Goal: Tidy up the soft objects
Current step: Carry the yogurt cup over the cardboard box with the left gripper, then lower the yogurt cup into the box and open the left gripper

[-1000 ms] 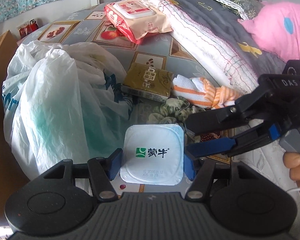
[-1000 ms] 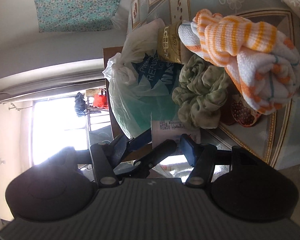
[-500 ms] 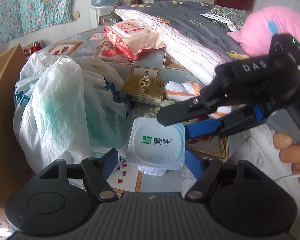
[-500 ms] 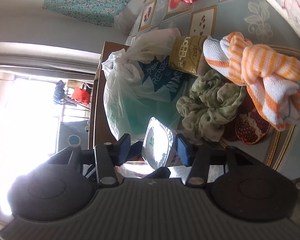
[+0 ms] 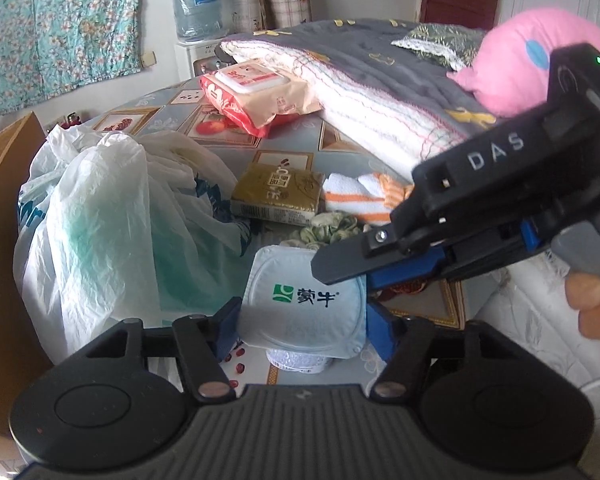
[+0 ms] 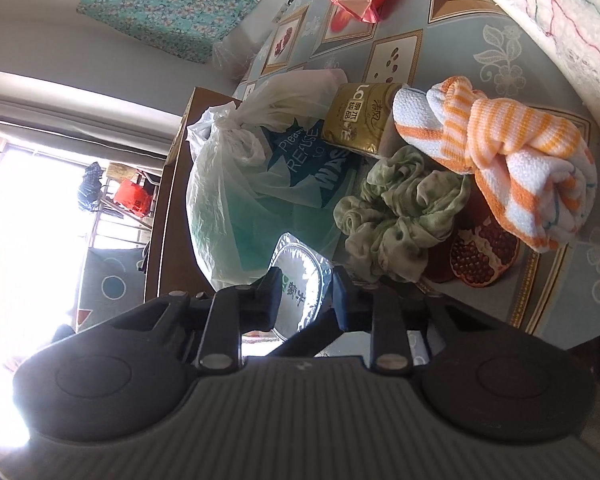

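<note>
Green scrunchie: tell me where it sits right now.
In the right wrist view the green scrunchie lies mid-frame on the patterned tablecloth, against the orange-striped towel on its right, with the gold tissue pack above it.

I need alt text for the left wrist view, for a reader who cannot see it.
A white foil-lidded yogurt cup sits between the closing jaws of the left gripper, while the right gripper, also closing, reaches over its lid edge. Behind lie a white plastic bag, a gold tissue pack and an orange-striped towel.
</note>
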